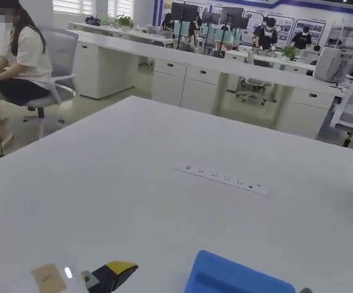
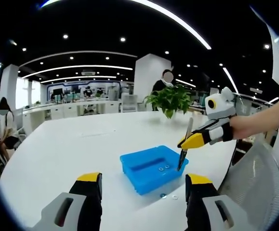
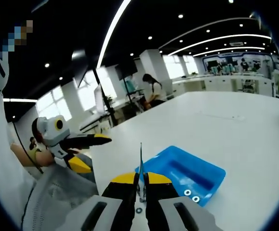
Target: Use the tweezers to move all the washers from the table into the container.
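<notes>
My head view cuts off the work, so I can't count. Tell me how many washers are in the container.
Observer: Two washers lie in the blue container.
Operator: Now report what is left on the table.
Observer: Two loose washers lie on the table, close beside the container.
Operator: Locate the tweezers.
Observer: The right gripper is shut on the tweezers, tips pointing down at the container.
</notes>
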The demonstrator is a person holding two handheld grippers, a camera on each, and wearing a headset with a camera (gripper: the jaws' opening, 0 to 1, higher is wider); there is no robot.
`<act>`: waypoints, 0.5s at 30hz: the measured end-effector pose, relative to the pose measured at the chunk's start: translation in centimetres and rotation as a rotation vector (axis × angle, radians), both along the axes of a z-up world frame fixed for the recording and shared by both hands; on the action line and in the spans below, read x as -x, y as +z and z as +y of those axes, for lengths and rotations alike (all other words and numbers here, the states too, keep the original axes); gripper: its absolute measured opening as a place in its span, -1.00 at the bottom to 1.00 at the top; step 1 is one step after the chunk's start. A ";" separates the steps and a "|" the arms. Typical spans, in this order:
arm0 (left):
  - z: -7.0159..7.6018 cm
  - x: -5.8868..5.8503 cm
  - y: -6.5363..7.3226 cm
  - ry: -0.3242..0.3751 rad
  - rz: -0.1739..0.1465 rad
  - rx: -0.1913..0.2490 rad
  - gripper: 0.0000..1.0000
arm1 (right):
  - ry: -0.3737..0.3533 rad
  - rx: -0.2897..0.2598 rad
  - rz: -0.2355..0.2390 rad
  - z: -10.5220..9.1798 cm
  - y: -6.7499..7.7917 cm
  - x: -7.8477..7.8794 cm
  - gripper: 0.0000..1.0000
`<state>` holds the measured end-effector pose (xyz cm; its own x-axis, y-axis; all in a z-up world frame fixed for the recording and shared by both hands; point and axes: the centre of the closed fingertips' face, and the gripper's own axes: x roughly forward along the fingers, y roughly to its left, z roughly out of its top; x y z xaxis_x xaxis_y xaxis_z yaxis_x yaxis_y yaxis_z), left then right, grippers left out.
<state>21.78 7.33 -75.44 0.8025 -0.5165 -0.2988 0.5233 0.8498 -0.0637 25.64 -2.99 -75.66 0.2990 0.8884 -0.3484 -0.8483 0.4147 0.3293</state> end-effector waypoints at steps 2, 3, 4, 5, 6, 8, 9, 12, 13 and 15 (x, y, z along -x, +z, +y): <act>0.1 0.0 0.1 0.005 -0.003 0.002 0.40 | -0.011 0.006 0.002 0.1 -0.2 -0.2 -0.95; 0.1 -0.1 0.1 0.007 -0.003 0.002 0.40 | -0.015 0.006 0.005 0.1 -0.2 -0.3 -0.95; 0.2 -0.1 0.1 0.009 -0.003 0.005 0.40 | -0.025 0.002 0.007 0.1 -0.3 -0.5 -0.95; 0.2 -0.1 0.1 0.009 -0.003 0.007 0.40 | -0.032 -0.001 0.007 0.0 -0.3 -0.7 -0.95; 0.2 -0.1 0.1 0.010 -0.003 0.009 0.40 | -0.041 -0.004 0.010 0.1 -0.3 -1.0 -0.95; 0.2 -0.1 0.1 0.007 -0.006 0.011 0.41 | -0.065 -0.016 0.018 0.1 -0.3 -1.6 -0.95; 0.2 -0.1 0.1 0.006 -0.007 0.010 0.40 | -0.069 -0.012 0.017 0.1 -0.3 -1.8 -0.95; 0.2 -0.1 -0.1 0.004 0.000 0.000 0.40 | -0.103 0.018 0.019 0.1 -1.2 -2.7 -0.95; 0.2 0.0 -0.1 0.003 -0.001 0.000 0.40 | -0.121 0.022 0.027 0.0 -1.4 -3.0 -0.95; 0.2 0.0 -0.3 0.004 0.006 -0.006 0.40 | -0.134 0.018 0.026 -0.1 -1.9 -3.8 -0.95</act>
